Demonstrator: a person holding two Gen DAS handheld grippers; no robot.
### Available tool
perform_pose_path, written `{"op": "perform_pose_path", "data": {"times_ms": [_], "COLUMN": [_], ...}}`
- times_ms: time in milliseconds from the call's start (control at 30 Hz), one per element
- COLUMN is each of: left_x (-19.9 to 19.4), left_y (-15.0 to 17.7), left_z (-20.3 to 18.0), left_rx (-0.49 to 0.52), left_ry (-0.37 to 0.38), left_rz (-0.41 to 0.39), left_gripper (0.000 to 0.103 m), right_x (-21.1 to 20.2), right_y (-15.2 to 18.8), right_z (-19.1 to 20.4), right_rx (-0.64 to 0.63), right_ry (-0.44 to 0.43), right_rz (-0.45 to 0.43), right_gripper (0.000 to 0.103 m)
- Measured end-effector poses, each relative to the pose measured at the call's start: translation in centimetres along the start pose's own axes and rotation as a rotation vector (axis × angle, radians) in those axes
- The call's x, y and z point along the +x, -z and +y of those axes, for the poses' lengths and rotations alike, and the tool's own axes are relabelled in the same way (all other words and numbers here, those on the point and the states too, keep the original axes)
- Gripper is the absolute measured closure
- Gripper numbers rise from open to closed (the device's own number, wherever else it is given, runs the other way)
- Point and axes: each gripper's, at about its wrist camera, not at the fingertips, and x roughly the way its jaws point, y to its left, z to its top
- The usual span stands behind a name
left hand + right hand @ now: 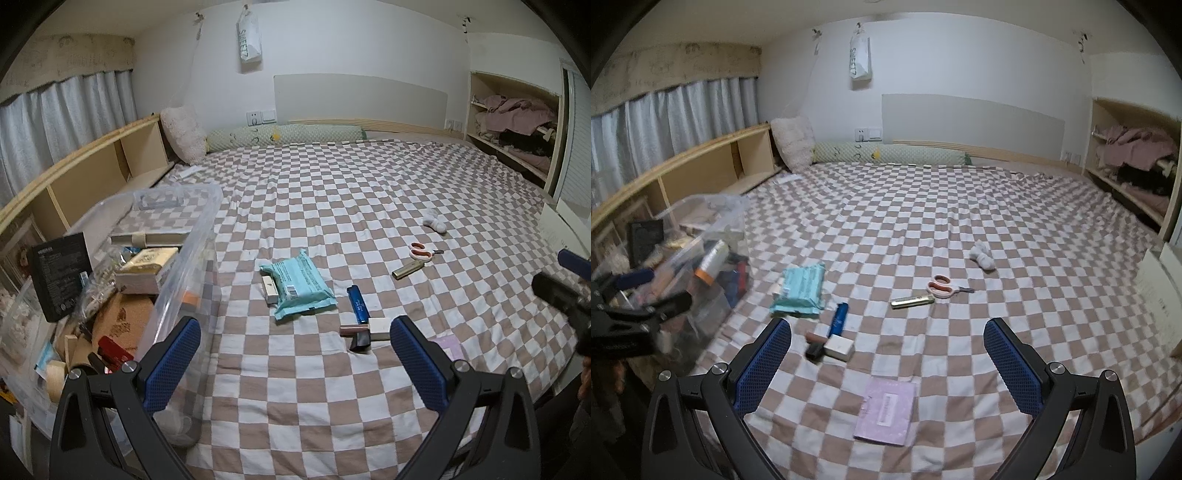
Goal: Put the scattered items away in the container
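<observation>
The pink packet (886, 411) lies flat on the checked bed, well apart from the clear box (713, 258) and on its right. It looks thin, light and bendy, so an edge is the best place to pinch. It sits between the right gripper (886, 373) jaws, which are wide apart and hold nothing. The left gripper (295, 363) jaws are wide apart too.

Bedspread (960, 221) brown-white checked; wipes pack (799, 291) teal; scissors (940, 286) orange-white handles; tube (839, 319) blue; booklet (886, 413) lilac.
</observation>
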Motion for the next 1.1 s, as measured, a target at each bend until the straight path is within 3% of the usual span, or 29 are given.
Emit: {"op": "perform_pose_path", "data": {"times_ms": [233, 533, 867, 1100], "left_x": [0.1, 0.9, 3.7, 6.3], "left_y": [0.0, 0.7, 4.4, 6.4], "left_z": [0.6, 0.7, -0.7, -2.4], "left_rx": [-0.043, -0.086, -0.002, 0.033], "left_ry": [0.053, 0.146, 0.066, 0.111], "left_rz": [0.012, 0.057, 0.113, 0.169], "left_gripper": [0.000, 0.000, 0.000, 0.000], "right_x": [-0.2, 0.0, 1.6, 3.6], "right_y": [-0.1, 0.1, 1.6, 3.2], "right_z": [-1.2, -1.0, -2.0, -3.1], "right_rx": [0.111, 0.069, 0.058, 0.078], "right_ry": [-0.086, -0.041, -0.009, -0.012], "right_rz": [0.004, 0.028, 0.096, 0.194], "right_gripper": [0.000, 0.000, 0.000, 0.000]}}
